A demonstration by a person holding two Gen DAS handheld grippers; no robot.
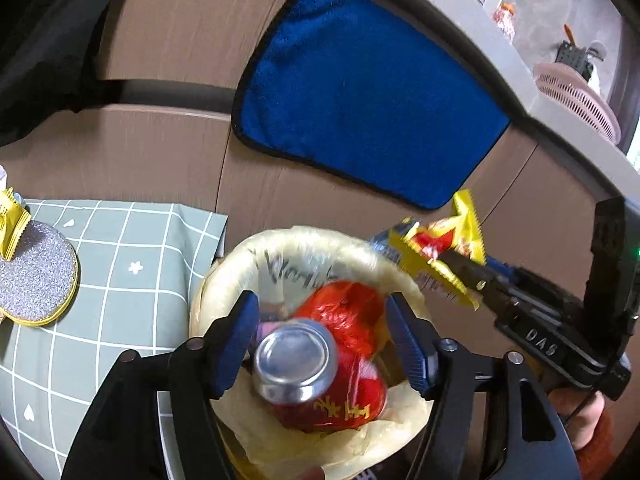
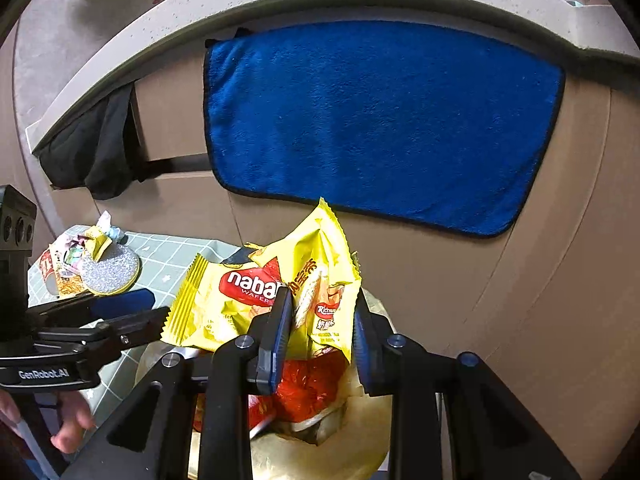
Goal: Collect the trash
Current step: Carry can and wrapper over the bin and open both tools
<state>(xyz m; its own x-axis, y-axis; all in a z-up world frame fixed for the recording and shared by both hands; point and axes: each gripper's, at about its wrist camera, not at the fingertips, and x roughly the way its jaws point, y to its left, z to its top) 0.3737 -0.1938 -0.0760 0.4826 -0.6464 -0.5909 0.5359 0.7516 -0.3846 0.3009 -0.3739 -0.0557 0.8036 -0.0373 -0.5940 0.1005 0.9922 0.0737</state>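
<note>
A bin lined with a pale yellow bag (image 1: 256, 256) stands below both grippers and holds red plastic trash (image 1: 344, 312). A red drinks can (image 1: 304, 368) lies in it, bottom up, between the open fingers of my left gripper (image 1: 320, 344), which do not touch it. My right gripper (image 2: 320, 332) is shut on two yellow wafer wrappers (image 2: 240, 300) and holds them above the bin's rim (image 2: 360, 440). It shows in the left wrist view (image 1: 452, 268) at the right, wrappers (image 1: 440, 248) in its tips.
A table with a green checked cloth (image 1: 132, 264) stands left of the bin, with a silver glitter coaster (image 1: 36, 276) and more wrappers (image 2: 72, 264) on it. A blue towel (image 1: 360, 108) hangs on the brown cabinet front behind. A pink basket (image 1: 576, 96) sits on the counter.
</note>
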